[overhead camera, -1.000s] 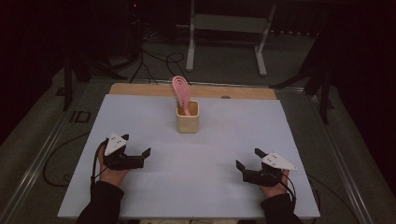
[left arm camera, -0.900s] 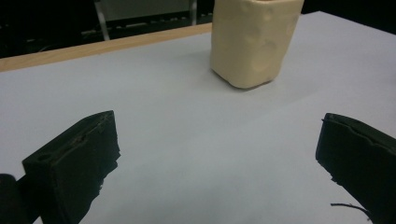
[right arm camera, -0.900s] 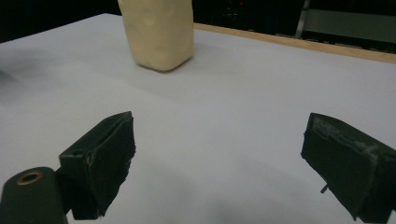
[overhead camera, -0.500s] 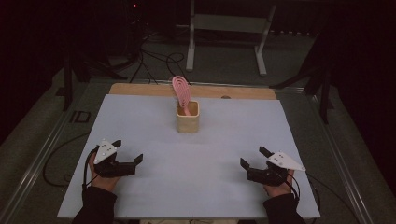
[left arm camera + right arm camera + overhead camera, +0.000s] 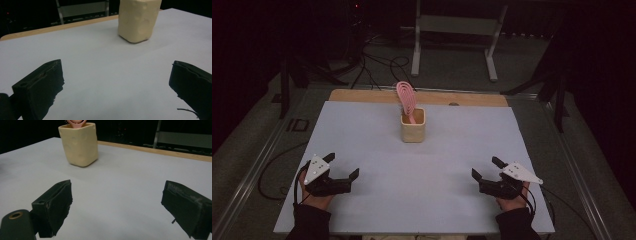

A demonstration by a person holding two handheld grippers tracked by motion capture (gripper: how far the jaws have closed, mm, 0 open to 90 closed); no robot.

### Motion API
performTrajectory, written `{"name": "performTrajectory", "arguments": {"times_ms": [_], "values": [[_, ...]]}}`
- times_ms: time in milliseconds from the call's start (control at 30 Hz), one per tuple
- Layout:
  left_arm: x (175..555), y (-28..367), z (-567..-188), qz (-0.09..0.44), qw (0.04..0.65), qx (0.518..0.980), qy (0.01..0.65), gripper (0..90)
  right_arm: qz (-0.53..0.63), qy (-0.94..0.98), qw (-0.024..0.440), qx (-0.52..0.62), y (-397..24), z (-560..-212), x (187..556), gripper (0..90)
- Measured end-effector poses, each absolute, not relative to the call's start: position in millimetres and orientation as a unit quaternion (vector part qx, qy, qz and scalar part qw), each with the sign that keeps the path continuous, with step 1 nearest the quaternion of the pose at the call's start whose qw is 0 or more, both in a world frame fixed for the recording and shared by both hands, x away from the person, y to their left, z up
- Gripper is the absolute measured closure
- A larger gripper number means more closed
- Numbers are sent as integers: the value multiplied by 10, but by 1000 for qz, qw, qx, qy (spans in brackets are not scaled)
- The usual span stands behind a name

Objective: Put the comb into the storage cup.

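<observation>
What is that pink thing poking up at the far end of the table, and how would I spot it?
Start at the big white table top and look to the middle of its far side, where a small cream square holder stands alone. The pink slotted spatula stands in it with its oval, ribbed blade rising above the rim. It is the one pink thing there, well away from both hand-held grippers.

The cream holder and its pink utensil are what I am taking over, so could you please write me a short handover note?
Left tool: open, holding nothing, low over the near left of the white table.
Right tool: open, holding nothing, near right.
Cream holder: upright at the table's far centre, apart from both tools.
Pink utensil: standing in the holder, leaning back.
Done: nothing gripped.
Left: probably reach in and grip the holder or utensil.
</observation>
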State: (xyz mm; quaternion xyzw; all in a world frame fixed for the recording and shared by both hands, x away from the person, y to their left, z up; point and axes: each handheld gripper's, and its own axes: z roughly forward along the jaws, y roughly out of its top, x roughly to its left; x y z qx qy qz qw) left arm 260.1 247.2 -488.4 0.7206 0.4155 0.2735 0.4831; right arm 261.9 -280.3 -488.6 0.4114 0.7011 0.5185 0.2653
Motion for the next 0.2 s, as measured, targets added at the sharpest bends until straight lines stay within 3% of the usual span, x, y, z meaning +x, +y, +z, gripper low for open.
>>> {"name": "performTrajectory", "arguments": {"times_ms": [200], "values": [[2608, 2509, -4888, 276, 483, 715, 424, 2, 517, 704, 260, 411, -2798, -4890, 2624, 95]]}}
